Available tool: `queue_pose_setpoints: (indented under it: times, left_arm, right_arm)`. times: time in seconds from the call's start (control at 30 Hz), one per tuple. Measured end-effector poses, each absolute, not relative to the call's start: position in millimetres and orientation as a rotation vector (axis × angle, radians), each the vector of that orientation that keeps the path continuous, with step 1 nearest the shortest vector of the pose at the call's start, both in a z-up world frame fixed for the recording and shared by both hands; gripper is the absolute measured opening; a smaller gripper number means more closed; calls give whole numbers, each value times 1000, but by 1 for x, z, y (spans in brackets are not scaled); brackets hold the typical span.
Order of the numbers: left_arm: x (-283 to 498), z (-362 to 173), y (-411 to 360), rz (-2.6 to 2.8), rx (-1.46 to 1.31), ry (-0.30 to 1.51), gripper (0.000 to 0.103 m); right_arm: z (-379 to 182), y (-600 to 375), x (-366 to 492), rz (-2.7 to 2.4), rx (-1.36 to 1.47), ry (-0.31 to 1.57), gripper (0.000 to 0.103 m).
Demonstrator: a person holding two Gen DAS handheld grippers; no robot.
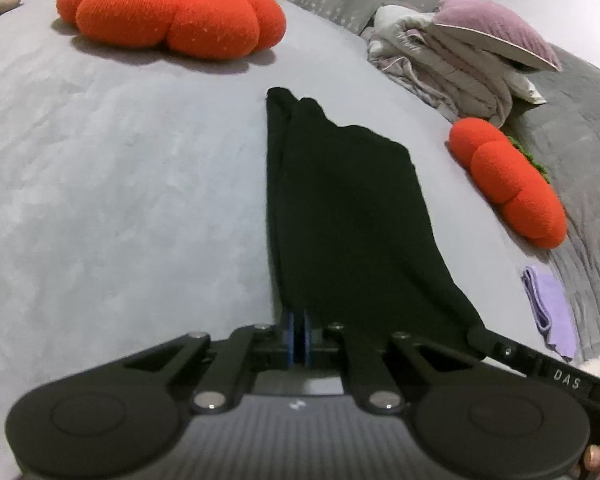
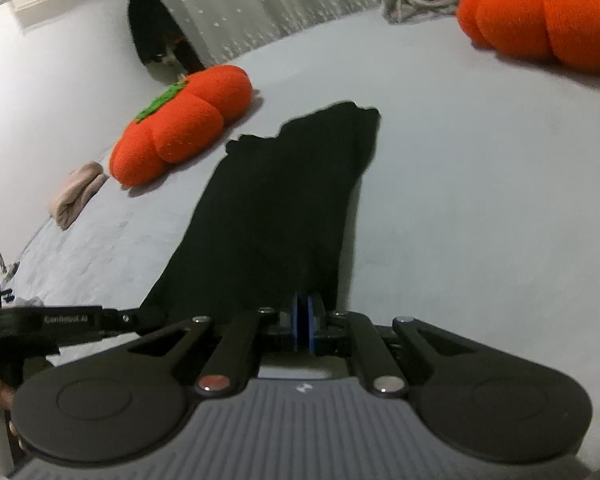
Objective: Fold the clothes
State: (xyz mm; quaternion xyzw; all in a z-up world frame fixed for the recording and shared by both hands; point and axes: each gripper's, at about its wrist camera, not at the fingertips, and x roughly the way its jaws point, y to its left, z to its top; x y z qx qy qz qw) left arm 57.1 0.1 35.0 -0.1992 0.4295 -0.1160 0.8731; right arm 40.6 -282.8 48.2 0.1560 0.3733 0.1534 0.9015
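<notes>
Garment: a black garment (image 1: 340, 200) lies stretched lengthwise on the grey bed (image 1: 120, 200), folded into a long narrow strip; what kind of clothing it is cannot be told.
Left gripper (image 1: 299, 332): blue fingers (image 1: 290, 334) pressed together on the near left corner of the black garment.
Right gripper (image 2: 303, 326): blue fingers (image 2: 312, 326) likewise pinched on the near right corner.
Left view only: a folded lilac cloth (image 1: 550, 312) at the bed's right side, and a heap of pale bedding with a mauve pillow (image 1: 496, 28) on top.
Right view only: a folded beige towel (image 2: 78, 194) beside an orange pumpkin cushion (image 2: 180, 124), and a black cat-like shape (image 2: 156, 32) by the curtain, too dim to be sure.
Both views: a second pumpkin cushion (image 1: 508, 184) right of the garment.
Cut off: a fingertip (image 1: 598, 458) at the frame's corner.
Writing: "DAS" on the right gripper's side seen from the left; the lettering on the left gripper's arm is blurred.
</notes>
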Motion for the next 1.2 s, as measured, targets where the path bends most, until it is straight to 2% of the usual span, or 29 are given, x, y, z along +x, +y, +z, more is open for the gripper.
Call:
queue_pose_setpoints:
  times: [0.37,0.57,0.87,0.9,0.93,0.97,1.07,1.13,1.2]
  left_arm:
    - [51,41,3,-267,-411,927,4]
    - [56,28,-1,-262,-362,977,3]
    - [54,28,9,-298,-381,974,4]
    - [54,28,10,-301,-387,973,7]
    - [54,27,12,-305,-393,973,7]
    - [54,27,13,-309,-399,972,9]
    - [54,25,18,-320,-417,970,26]
    - [55,24,20,-319,-430,957,29]
    - [58,21,21,-318,-452,940,30]
  right_arm:
    - [59,-294,30,314,326,713,4]
    - [39,-292,35,310,305,783,4]
    - [32,-288,38,351,277,771,4]
    - [31,-288,39,357,280,772,6]
    - [29,-290,38,357,298,772,14]
    - [28,-293,37,354,320,772,15]
    - [27,-298,35,352,372,750,16]
    - [28,-302,33,353,399,725,22]
    - [28,-305,32,353,427,700,22]
